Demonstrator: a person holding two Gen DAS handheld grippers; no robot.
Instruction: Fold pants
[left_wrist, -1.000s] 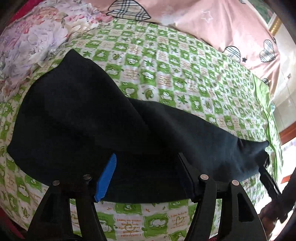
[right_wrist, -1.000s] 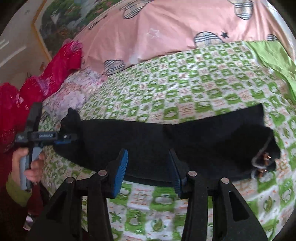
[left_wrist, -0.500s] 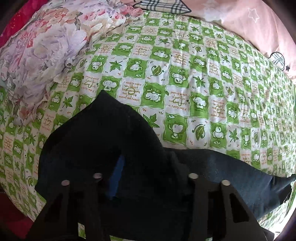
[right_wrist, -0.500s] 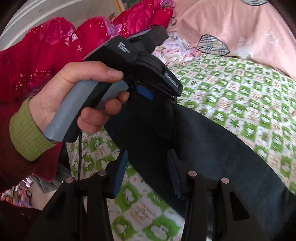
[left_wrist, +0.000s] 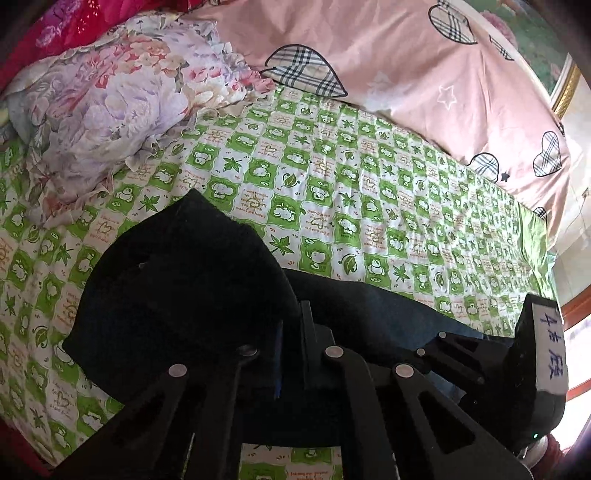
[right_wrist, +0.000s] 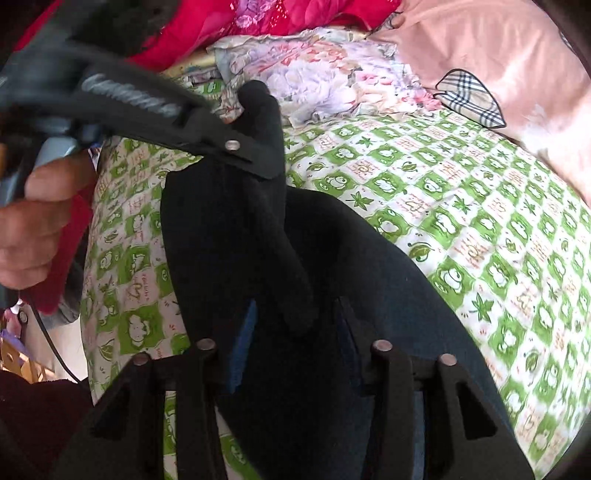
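Note:
Black pants (left_wrist: 177, 295) lie along the near edge of a green checked bed sheet (left_wrist: 332, 184). My left gripper (left_wrist: 291, 354) is shut on the pants cloth, its fingers nearly together around a fold. It also shows in the right wrist view (right_wrist: 258, 155), pinching a raised end of the pants (right_wrist: 236, 236). My right gripper (right_wrist: 295, 343) has its fingers apart, with a hanging fold of black cloth between them; whether it grips is unclear. The right gripper body shows at the right of the left wrist view (left_wrist: 532, 369).
A floral pillow (left_wrist: 110, 96) lies at the far left of the bed. A pink quilt with plaid hearts (left_wrist: 406, 74) lies along the far side. Red bedding (right_wrist: 258, 18) sits beyond the pillow. The bed edge is just below the pants.
The two grippers have come close together at the left end of the bed. The left gripper has closed on the pants and lifted an end. The right gripper has swung left.

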